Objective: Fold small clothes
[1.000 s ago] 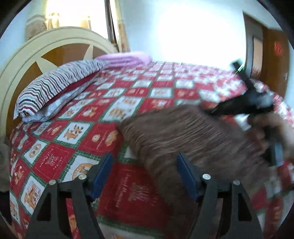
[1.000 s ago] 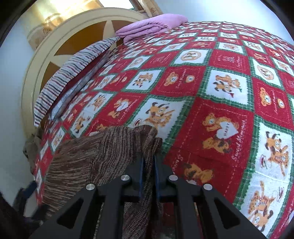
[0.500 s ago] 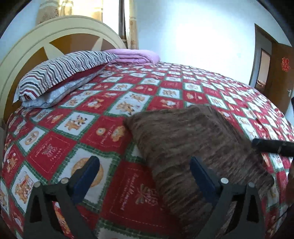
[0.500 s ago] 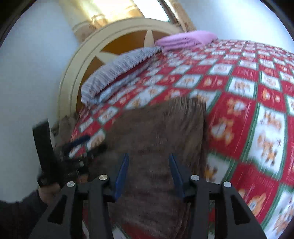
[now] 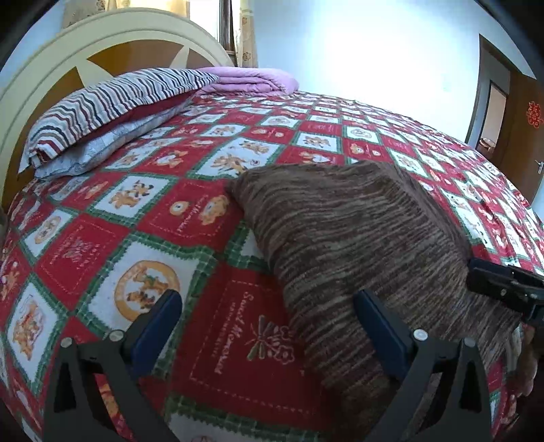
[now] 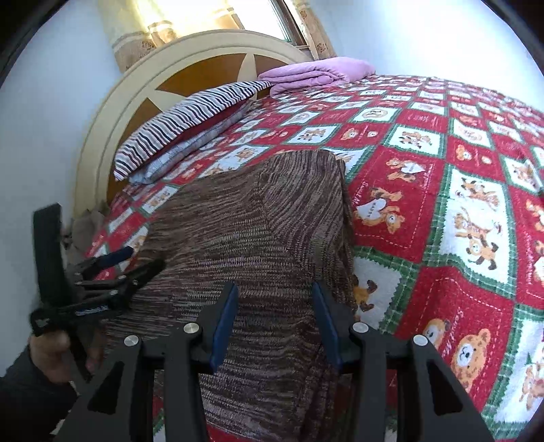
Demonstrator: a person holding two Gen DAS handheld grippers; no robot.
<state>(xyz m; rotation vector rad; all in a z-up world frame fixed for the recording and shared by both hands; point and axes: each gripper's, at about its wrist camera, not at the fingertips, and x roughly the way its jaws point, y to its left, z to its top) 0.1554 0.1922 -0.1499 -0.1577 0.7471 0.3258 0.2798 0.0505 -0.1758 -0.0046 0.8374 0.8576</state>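
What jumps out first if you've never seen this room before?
The loud red, white and green patchwork bedspread with cartoon bears fills nearly everything. On it, near the bed's front edge, lies a folded brown knitted garment. Against the round cream headboard rest a striped pillow and a folded pink blanket.

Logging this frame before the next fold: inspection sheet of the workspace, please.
Surface: bedspread, red, white and green patchwork, covers the bed.
Job's things: brown knit garment lies folded flat on the bedspread.
Clutter: striped pillow and folded pink blanket at the headboard.
Grippers: left hand-held gripper open, jaws just widened, nothing between them; right hand-held gripper open above the garment, not pinching it.
Cables: nothing seen.
Surroundings: curtained window, wooden door.
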